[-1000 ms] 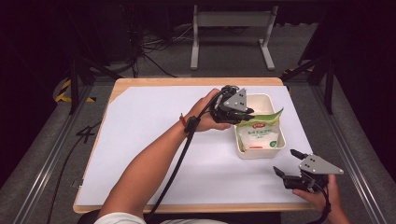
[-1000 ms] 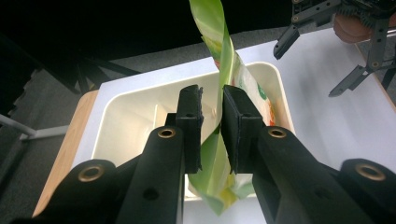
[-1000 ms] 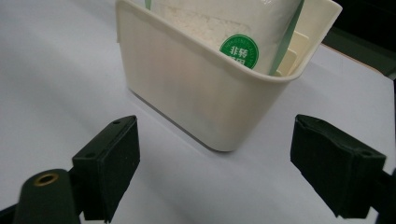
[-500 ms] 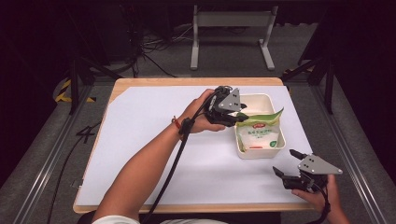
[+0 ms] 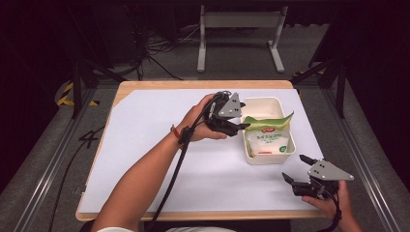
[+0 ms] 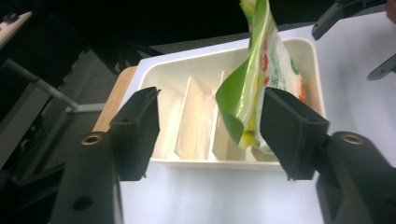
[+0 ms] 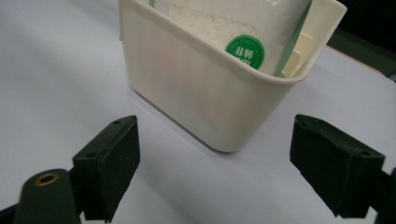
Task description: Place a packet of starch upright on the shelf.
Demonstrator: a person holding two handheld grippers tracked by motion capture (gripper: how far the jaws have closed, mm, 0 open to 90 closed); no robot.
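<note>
The left gripper (image 5: 240, 126) has just been opening its jaws; they stand apart at the near rim of the cream bin (image 5: 290, 153), with the green edge of the pouch (image 6: 252, 79) between them and close to 1 jaw, not pinched. The pouch leans inside the bin, just ahead of this gripper. The right gripper (image 5: 296, 169) rests near the table's front edge, jaws wide and empty, the bin a little beyond it on the white sheet (image 5: 145, 145).

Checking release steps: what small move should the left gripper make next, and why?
Probably draw the left gripper back from the cream plastic bin: its jaws have just been opening, and the green-and-white powder pouch stands between them, its bottom in the bin.
</note>
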